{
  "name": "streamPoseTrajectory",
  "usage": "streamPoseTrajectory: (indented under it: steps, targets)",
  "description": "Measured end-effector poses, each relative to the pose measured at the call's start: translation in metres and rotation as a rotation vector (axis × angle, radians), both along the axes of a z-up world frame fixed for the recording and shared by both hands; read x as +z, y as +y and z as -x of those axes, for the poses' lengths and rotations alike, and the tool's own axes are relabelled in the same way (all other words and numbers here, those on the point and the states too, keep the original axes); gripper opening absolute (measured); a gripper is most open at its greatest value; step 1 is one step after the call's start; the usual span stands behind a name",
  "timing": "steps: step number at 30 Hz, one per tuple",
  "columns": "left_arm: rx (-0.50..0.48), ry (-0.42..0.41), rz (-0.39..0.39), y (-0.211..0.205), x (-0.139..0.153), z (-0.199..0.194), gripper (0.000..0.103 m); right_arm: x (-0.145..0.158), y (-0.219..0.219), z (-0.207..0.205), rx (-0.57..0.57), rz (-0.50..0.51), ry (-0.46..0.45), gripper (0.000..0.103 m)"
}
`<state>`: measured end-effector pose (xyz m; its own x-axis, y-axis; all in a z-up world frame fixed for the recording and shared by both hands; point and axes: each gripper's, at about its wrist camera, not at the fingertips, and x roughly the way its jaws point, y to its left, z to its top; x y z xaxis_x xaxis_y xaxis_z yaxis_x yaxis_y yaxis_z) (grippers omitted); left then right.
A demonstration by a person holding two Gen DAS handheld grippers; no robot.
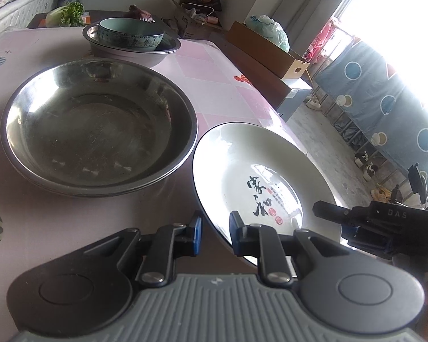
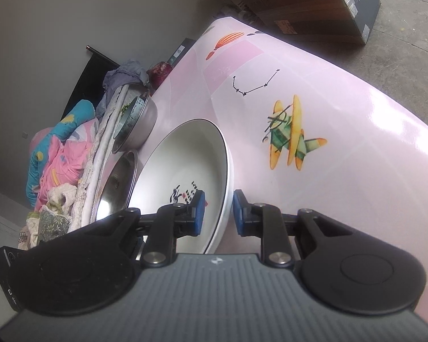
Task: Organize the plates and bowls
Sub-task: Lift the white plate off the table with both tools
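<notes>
White plate point(image 1: 259, 176) with a thin dark rim and black lettering, tilted just off the pink table point(image 1: 208, 65) beside a steel basin point(image 1: 100, 125). Left gripper point(image 1: 214, 236) and right gripper point(image 2: 218, 213) each pinch its rim at opposite edges.

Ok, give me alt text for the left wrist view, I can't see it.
The left gripper has its jaws closed on the near rim of a white plate with black calligraphy, and the right gripper is at its right edge. A steel basin sits left on the pink table.
</notes>
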<state>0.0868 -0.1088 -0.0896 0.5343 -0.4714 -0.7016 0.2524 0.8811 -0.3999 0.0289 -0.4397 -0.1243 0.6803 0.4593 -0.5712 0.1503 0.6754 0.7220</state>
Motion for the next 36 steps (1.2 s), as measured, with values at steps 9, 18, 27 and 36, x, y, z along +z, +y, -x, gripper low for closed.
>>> streamPoseTrajectory:
  steps: [9,18,27,36]
  targets:
    - [-0.029,0.011,0.022,0.028,0.003,0.035,0.020,0.005,0.030,0.054,0.024,0.006,0.013,0.022]
    - [-0.020,0.013,0.018,0.033,0.002,0.027,0.029,0.010,0.023,0.063,-0.043,0.038,0.002,0.022]
    - [-0.035,0.008,-0.030,0.014,-0.001,-0.001,0.032,0.005,0.011,0.033,-0.068,0.026,0.006,0.022]
    - [-0.032,0.017,-0.010,0.016,-0.002,-0.003,0.033,0.008,0.029,0.012,-0.016,0.036,0.005,0.029]
